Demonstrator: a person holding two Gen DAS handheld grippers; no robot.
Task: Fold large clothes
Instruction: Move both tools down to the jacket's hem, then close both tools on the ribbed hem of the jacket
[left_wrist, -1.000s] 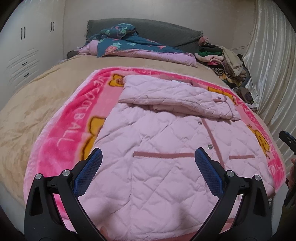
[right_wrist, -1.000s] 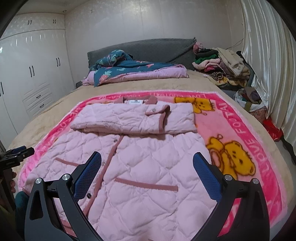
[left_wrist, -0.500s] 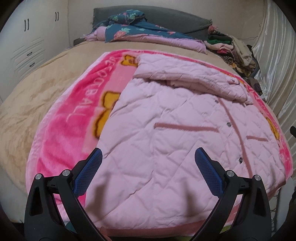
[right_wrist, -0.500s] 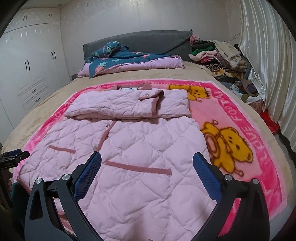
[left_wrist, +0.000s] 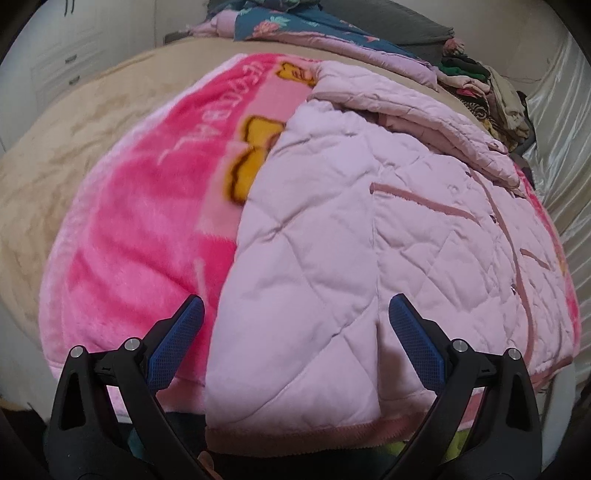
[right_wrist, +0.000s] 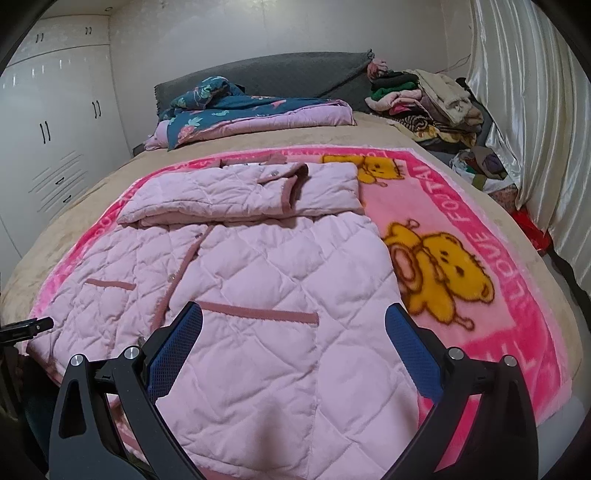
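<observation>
Both grippers, left (left_wrist: 295, 317) and right (right_wrist: 293, 323), dropped lower; one quilted jacket (right_wrist: 258, 266).

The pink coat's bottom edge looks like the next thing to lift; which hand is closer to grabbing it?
Probably left. The left hand-held gripper hangs open right over the coat hem's corner. The right hand-held gripper, also open, sits over the coat's middle.
</observation>
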